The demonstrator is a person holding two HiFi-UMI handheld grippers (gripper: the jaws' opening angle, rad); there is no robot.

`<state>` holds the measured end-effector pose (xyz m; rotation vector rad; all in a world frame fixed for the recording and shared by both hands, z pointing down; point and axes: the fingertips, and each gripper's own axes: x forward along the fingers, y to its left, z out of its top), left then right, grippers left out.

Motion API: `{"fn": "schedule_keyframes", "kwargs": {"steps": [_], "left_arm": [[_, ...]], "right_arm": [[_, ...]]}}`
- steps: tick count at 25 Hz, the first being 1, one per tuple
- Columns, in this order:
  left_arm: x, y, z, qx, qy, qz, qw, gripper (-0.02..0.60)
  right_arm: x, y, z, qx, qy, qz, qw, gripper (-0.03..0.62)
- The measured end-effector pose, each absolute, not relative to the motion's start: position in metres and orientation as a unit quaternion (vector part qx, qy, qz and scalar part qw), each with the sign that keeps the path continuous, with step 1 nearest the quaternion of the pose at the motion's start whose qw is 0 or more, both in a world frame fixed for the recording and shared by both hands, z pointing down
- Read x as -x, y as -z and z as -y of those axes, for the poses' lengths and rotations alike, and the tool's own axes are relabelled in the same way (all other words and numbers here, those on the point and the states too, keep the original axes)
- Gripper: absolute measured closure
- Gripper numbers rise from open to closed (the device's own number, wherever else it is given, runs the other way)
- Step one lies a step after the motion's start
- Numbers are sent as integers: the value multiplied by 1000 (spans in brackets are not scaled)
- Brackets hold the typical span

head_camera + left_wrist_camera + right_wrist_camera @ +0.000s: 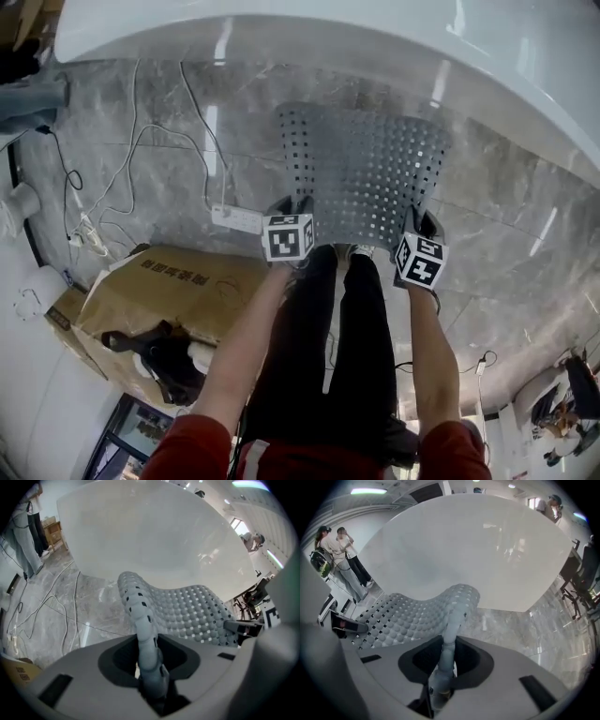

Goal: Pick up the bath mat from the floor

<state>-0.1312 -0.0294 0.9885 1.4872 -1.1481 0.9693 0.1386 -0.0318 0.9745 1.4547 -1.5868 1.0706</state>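
Observation:
The grey bath mat (361, 173), bumpy and full of small square holes, hangs off the marble floor in front of the white bathtub (394, 52). My left gripper (292, 208) is shut on its near left edge, and the right gripper (420, 223) is shut on its near right edge. In the left gripper view the mat (187, 613) rises out of the closed jaws of my left gripper (151, 672) as a folded strip. The right gripper view shows the same: the mat (408, 616) is pinched in my right gripper (442, 670) and sags toward the other hand.
A cardboard box (159, 291) and a black bag (164, 356) lie on the floor at the left. A white power strip (234, 218) with loose cables (122, 178) lies left of the mat. Two people (344, 557) stand beyond the tub's end.

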Motion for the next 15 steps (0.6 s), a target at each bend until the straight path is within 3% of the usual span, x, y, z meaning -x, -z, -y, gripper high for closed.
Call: {"fn": "schedule_keyframes", "kwargs": {"steps": [15], "left_arm": [[114,-775,38,-657,-370,481,447,469]], "right_arm": [[-152,-752,30,-579,-351,657,331,519]]}}
